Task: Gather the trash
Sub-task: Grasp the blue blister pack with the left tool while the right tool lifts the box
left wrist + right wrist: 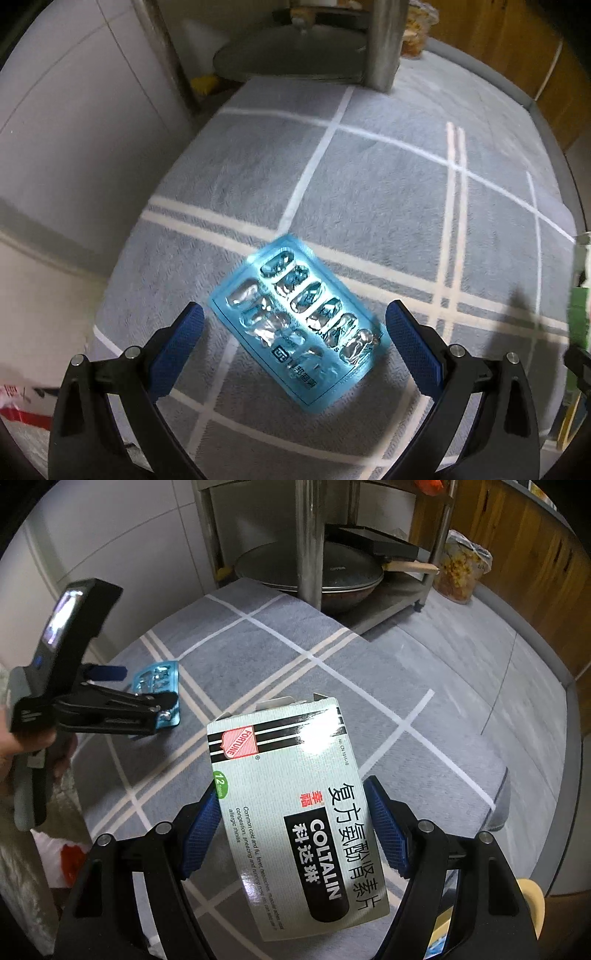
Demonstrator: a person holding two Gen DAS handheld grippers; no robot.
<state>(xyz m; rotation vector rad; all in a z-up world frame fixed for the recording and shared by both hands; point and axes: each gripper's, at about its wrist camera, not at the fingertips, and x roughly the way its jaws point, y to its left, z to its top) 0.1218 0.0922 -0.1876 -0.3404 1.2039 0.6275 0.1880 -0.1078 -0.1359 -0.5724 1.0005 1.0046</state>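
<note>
A blue blister pack (301,330) with emptied foil pockets lies on the grey checked carpet (369,177). My left gripper (293,315) is open, its blue-padded fingers either side of the pack, just above it. The right wrist view shows the same pack (157,681) partly hidden by the left gripper (162,698). My right gripper (291,819) is shut on a white Coltalin medicine box (291,812), its top flap open, held above the carpet.
A metal rack (391,602) with a wok lid (310,572) and a pan stands at the carpet's far edge. A snack bag (461,568) sits by the wooden cabinet. A red and white plastic bag (62,856) lies at lower left. A tiled wall rises at left.
</note>
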